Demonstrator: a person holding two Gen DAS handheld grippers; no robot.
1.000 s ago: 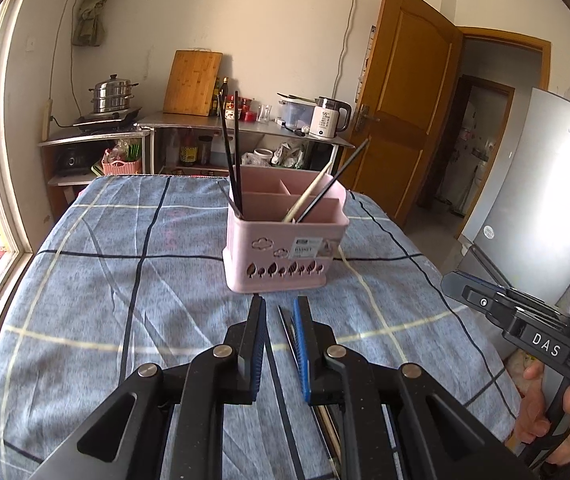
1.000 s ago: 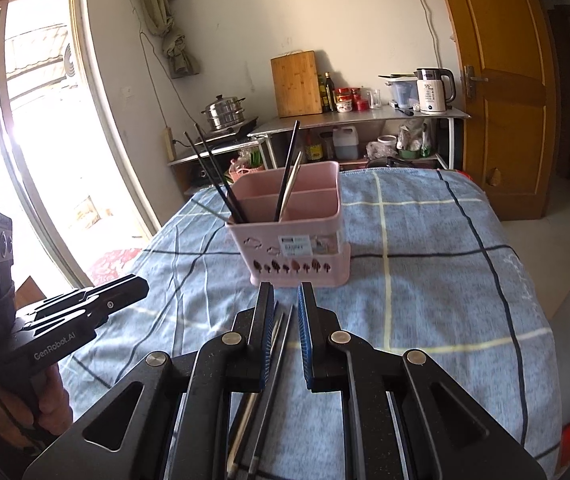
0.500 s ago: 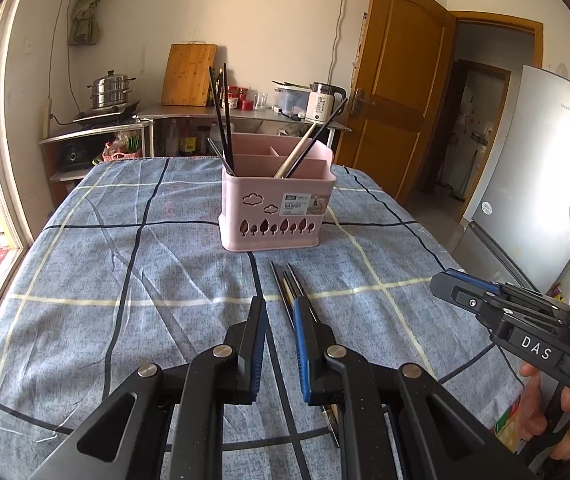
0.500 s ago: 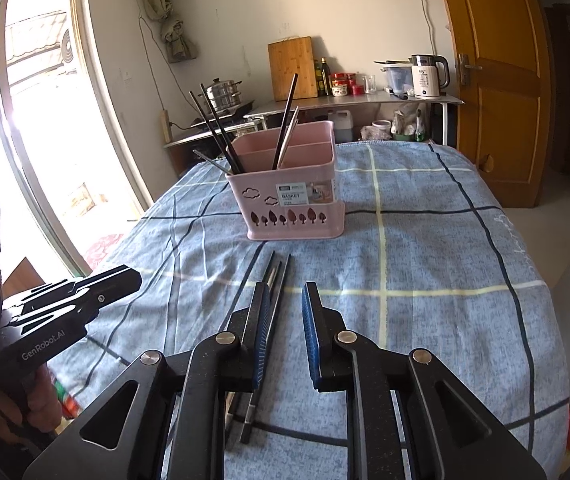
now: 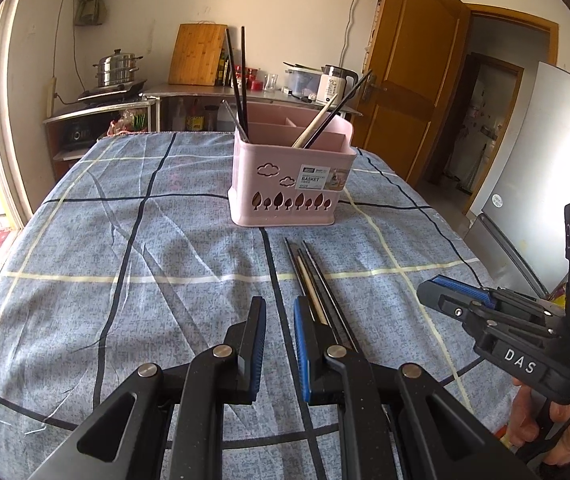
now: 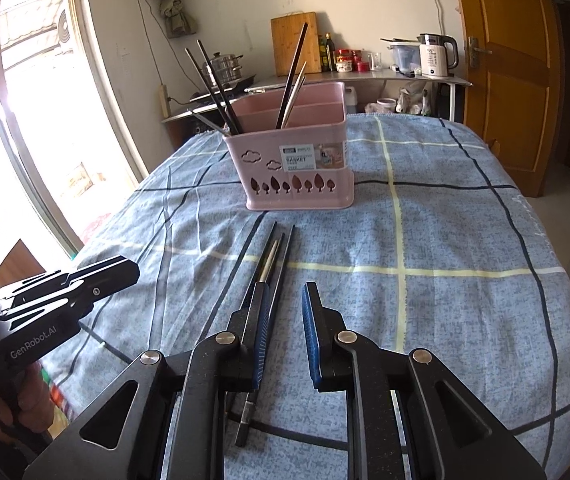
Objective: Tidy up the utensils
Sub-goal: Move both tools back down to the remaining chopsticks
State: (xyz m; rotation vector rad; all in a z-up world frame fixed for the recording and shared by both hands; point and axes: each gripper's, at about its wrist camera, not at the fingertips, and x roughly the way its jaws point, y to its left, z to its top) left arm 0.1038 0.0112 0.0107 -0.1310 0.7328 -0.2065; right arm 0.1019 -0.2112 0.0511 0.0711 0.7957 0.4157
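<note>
My left claw (image 5: pixel 279 312) hangs narrow and empty; my right claw (image 6: pixel 287 300) is slightly parted, also empty. Loose chopsticks (image 6: pixel 271 258) lie together on the checked tabletop (image 6: pixel 445 240) just ahead. Beyond stands the pink basket (image 6: pixel 297 168), more chopsticks upright inside

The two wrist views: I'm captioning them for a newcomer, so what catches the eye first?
A pink utensil basket stands mid-table on the blue checked cloth, chopsticks poking up from its compartments. In front of it a loose bundle of chopsticks lies on the cloth. Both grippers' blue-padded fingers frame the foreground.
</note>
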